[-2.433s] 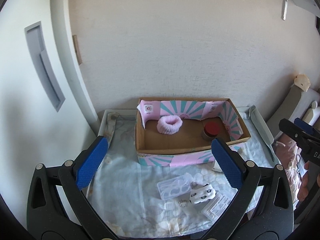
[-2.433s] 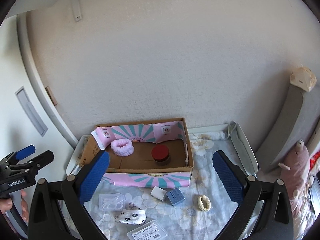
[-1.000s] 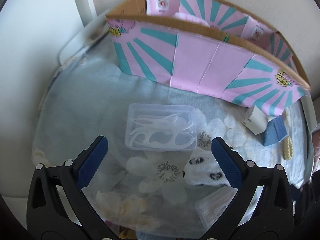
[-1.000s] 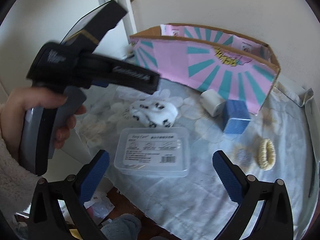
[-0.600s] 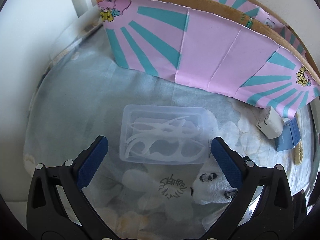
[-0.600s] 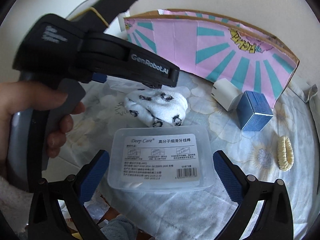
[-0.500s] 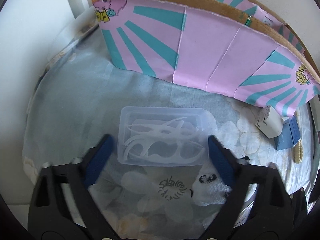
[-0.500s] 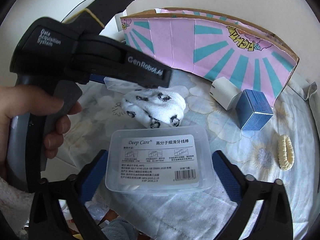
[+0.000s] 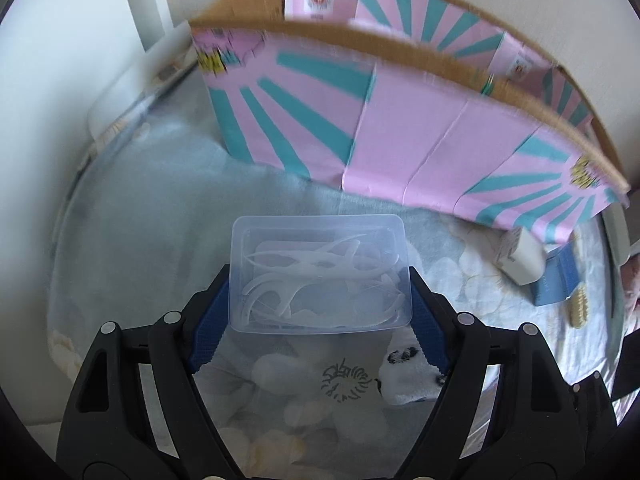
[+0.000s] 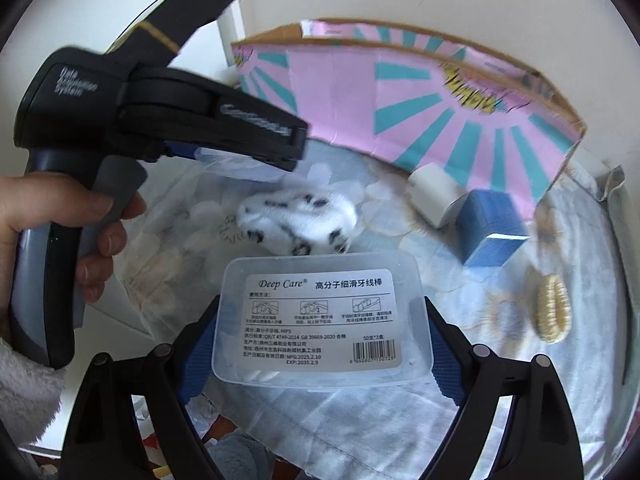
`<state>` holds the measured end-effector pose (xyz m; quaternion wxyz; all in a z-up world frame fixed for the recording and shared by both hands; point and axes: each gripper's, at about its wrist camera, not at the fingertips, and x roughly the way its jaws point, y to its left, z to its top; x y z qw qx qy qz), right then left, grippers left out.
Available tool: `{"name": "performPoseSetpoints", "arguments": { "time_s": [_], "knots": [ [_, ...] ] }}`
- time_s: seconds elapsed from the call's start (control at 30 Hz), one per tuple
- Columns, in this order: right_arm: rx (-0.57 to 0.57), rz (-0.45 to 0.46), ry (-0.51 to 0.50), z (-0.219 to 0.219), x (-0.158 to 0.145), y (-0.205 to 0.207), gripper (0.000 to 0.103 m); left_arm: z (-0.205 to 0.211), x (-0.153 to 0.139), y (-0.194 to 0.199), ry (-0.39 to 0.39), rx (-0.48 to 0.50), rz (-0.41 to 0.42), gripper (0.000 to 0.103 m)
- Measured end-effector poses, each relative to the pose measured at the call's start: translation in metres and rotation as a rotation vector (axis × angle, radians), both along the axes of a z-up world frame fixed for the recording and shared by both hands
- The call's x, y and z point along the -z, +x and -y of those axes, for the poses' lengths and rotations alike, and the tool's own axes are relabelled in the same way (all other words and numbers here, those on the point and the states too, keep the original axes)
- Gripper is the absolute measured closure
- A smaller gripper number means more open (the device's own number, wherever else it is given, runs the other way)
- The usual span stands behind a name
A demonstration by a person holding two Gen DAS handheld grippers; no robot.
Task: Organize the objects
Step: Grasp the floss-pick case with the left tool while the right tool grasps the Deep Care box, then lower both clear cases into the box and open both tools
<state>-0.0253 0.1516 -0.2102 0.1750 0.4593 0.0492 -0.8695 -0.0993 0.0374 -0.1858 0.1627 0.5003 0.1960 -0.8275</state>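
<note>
Left wrist: floss-pick box [image 9: 320, 272] clamped btwn fingers [image 9: 208, 328]; right gripper [image 10: 320, 348] clamps labelled box [image 10: 320, 320].

Box interior hidden, edges blurring.
The cardboard box [image 9: 400, 136] front wall is hiding its contents; its rim is smearing with motion blur. The sock [image 9: 404, 376] is sitting partly behind the left gripper [image 9: 320, 320] finger; the blue box [image 9: 556, 284] is blurring.

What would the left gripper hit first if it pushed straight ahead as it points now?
Probably the pink box. The left gripper, shut on the floss case, faces the box's front wall across bare cloth; how far off that wall stands is hard to judge.
</note>
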Motion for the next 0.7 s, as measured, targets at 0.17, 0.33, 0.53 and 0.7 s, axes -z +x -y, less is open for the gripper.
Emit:
{"name": "performPoseSetpoints", "arguments": {
  "time_s": [0.17, 0.33, 0.53, 0.7],
  "knots": [
    [0.071, -0.042, 0.003, -0.012, -0.034, -0.008, 0.016, 0.002, -0.04, 0.008, -0.011, 0.006, -0.066, 0.025],
    [0.192, -0.103, -0.008, -0.019, -0.094, -0.001, 0.016, 0.01, -0.096, 0.019, -0.038, 0.044, -0.146, 0.025],
    [0.365, -0.167, -0.031, -0.042, -0.161, 0.007, 0.016, 0.033, -0.153, 0.04, -0.079, 0.092, -0.199, 0.025],
    [0.447, -0.222, -0.02, -0.038, -0.194, 0.016, 0.016, 0.038, -0.182, 0.063, -0.122, 0.085, -0.252, 0.025]
  ]
}}
